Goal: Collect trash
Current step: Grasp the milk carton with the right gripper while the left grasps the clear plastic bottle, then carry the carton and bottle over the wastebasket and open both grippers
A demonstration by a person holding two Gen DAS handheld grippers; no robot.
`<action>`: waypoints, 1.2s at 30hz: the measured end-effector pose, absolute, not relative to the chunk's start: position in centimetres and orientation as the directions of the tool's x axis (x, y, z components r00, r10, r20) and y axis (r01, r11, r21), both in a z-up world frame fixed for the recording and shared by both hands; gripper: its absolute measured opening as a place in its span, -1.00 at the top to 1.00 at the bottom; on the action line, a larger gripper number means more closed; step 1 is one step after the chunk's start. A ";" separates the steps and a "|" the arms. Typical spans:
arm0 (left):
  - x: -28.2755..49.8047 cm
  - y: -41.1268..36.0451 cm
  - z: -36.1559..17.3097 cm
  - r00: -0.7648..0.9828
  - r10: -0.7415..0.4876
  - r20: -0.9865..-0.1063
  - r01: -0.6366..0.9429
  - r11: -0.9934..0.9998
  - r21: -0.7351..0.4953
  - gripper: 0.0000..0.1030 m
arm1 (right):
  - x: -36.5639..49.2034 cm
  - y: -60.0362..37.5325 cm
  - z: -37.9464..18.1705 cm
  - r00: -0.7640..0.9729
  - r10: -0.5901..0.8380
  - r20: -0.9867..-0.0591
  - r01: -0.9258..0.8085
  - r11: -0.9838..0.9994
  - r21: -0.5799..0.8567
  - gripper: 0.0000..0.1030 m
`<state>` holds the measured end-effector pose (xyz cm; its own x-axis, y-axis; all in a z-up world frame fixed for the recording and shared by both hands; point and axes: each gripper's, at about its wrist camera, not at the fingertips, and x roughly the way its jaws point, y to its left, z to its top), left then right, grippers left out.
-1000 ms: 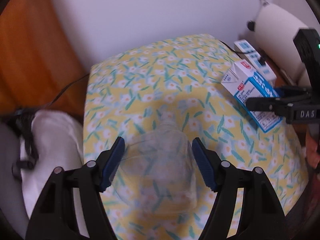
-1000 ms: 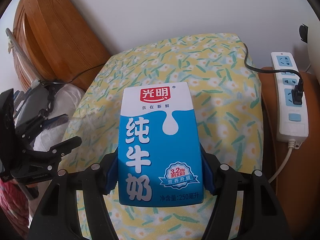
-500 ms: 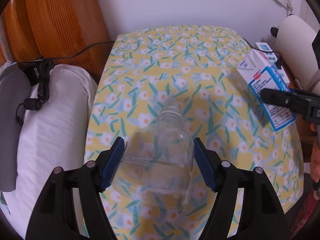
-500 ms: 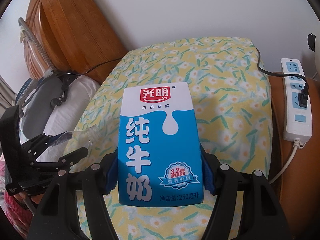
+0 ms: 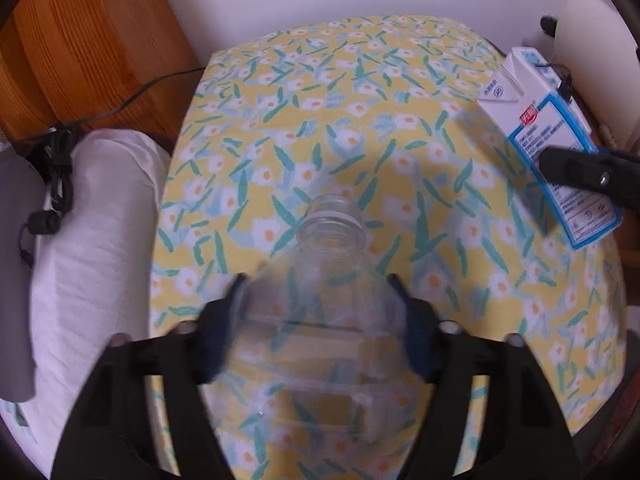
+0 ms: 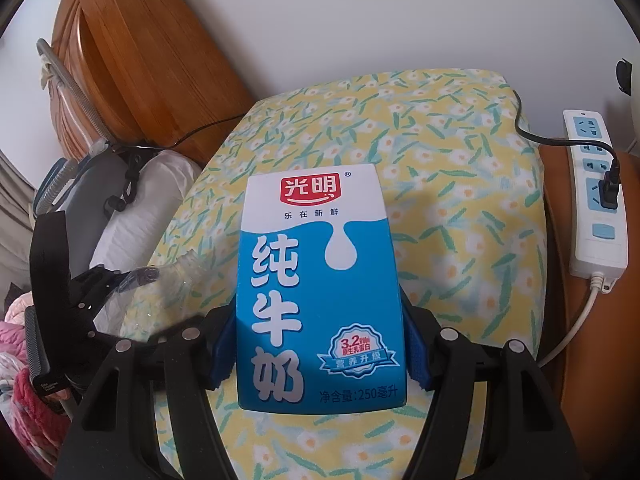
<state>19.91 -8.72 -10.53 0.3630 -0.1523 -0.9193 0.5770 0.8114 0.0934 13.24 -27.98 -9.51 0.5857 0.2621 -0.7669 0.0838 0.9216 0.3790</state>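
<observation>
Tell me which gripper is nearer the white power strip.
Right. The right gripper, shut on the milk carton, sits beside the power strip on its right. The left gripper, holding the clear bottle, is farther left, across the floral cloth.

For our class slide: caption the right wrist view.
Right gripper grips a blue milk carton above a floral cloth.
</observation>
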 end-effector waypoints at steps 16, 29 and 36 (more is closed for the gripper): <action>10.8 -4.2 -3.8 0.506 -0.208 -0.837 0.385 0.923 0.004 -0.14 | 12.8 -25.5 -8.6 0.561 0.251 -0.789 0.036 0.945 0.326 -0.30; -2.1 1.7 -2.9 0.588 -0.194 -0.786 0.309 0.951 -0.003 -0.14 | -1.8 -19.8 -4.4 0.548 0.196 -0.813 -0.041 0.977 0.207 -0.30; -6.4 3.3 -5.0 0.558 -0.209 -0.803 0.319 0.948 -0.025 -0.14 | -8.6 -18.5 -7.1 0.486 0.240 -0.841 -0.042 0.967 0.251 -0.30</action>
<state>-6.44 3.35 -5.04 0.5581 -0.2086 -0.8031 0.3186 0.9476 -0.0247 -8.57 -18.55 -7.05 0.4857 0.2395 -0.8407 -0.0418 0.9670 0.2514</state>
